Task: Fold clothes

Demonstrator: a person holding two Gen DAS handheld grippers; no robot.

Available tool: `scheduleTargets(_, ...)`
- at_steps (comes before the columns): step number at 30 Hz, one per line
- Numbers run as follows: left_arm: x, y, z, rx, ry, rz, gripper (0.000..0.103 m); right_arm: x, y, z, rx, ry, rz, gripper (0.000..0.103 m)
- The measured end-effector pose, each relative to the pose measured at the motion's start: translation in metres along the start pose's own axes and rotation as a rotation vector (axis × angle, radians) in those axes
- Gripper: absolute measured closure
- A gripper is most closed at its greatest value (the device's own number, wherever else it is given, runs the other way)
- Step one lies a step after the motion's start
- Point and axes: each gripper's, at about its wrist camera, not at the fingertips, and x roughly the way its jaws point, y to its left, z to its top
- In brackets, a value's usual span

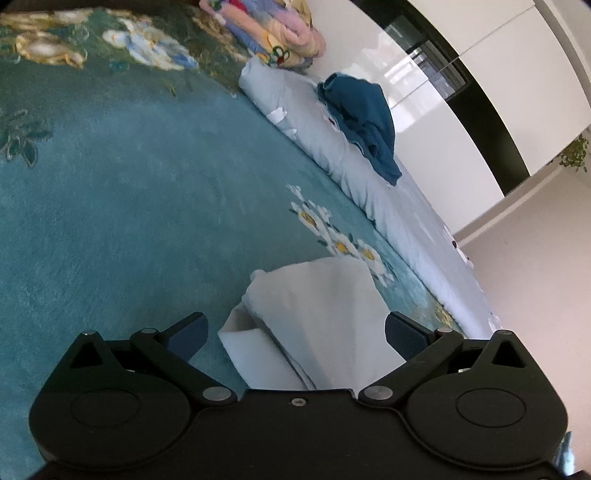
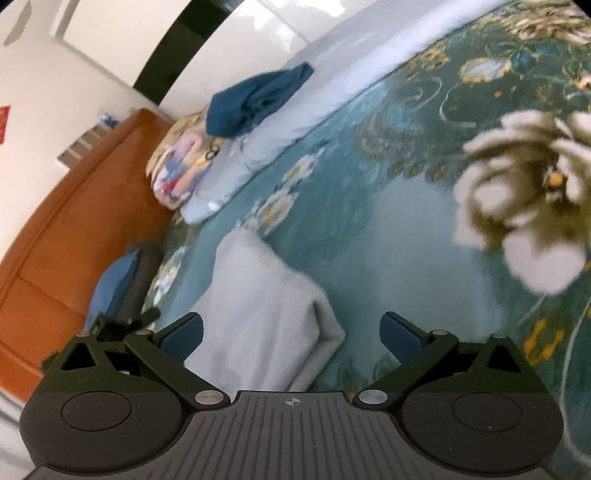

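The left gripper is seen with its jaws spread wide, nothing pinched between the blue pads, and the folded white garment lies on the teal floral blanket directly ahead, its near edge running in under the space between the fingers. No contact between pads and cloth can be made out; the garment is released. Layers are stacked at its left side, where a folded edge shows.

Over on the right wrist view, the right gripper is likewise held fully apart, empty, pads clear of the cloth. The same white garment is seen there as a neat, thick fold resting flat on the blanket, lying mostly toward the left finger, with its rounded corner between the two fingers. A large cream flower print is blurred at the right.

Further back, a dark blue garment is heaped, unfolded, on a pale blue quilt rolled along the blanket's far edge. Beyond it a multicoloured bundle of bedding is stacked. A brown wooden headboard is seen in the right view, and a white wall with a dark band behind the bed.
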Motion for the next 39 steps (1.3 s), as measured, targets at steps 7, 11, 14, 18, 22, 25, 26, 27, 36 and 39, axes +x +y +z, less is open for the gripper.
scheduleTargets(7, 0.011, -0.001, -0.006, 0.037, 0.010, 0.062, 0.002, 0.019, -0.013, -0.011, 0.064, 0.082, 0.085, 0.000)
scheduleTargets(11, 0.015, 0.000, -0.008, 0.018, 0.010, 0.067, 0.002, 0.019, -0.007, -0.017, 0.030, 0.106, 0.102, 0.002)
scheduleTargets(14, 0.016, -0.002, -0.010, 0.035, 0.018, 0.065, 0.002, 0.022, -0.006, -0.024, 0.032, 0.122, 0.112, 0.004)
scheduleTargets(18, 0.016, -0.001, -0.010, 0.025, 0.035, 0.044, 0.002, 0.024, 0.002, -0.029, 0.028, 0.141, 0.100, 0.016)
scheduleTargets(22, 0.015, 0.002, -0.009, 0.008, 0.047, 0.028, 0.002, 0.029, 0.008, -0.036, 0.033, 0.158, 0.079, 0.028)
scheduleTargets(25, 0.014, 0.004, -0.008, -0.007, 0.058, 0.015, 0.002, 0.034, 0.008, -0.040, 0.085, 0.170, 0.109, 0.039)
scheduleTargets(26, 0.013, 0.004, -0.008, -0.010, 0.062, 0.011, 0.002, 0.037, 0.006, -0.041, 0.115, 0.174, 0.129, 0.044)
scheduleTargets(27, 0.013, 0.004, -0.008, -0.013, 0.067, 0.007, 0.002, 0.040, 0.005, -0.042, 0.128, 0.170, 0.138, 0.045)
scheduleTargets(36, 0.014, 0.011, -0.008, -0.057, 0.094, -0.029, 0.002, 0.055, -0.007, -0.046, 0.217, 0.129, 0.156, 0.087)
scheduleTargets(39, 0.014, 0.014, -0.008, -0.095, 0.069, -0.035, 0.002, 0.056, -0.007, -0.046, 0.212, 0.127, 0.158, 0.088)
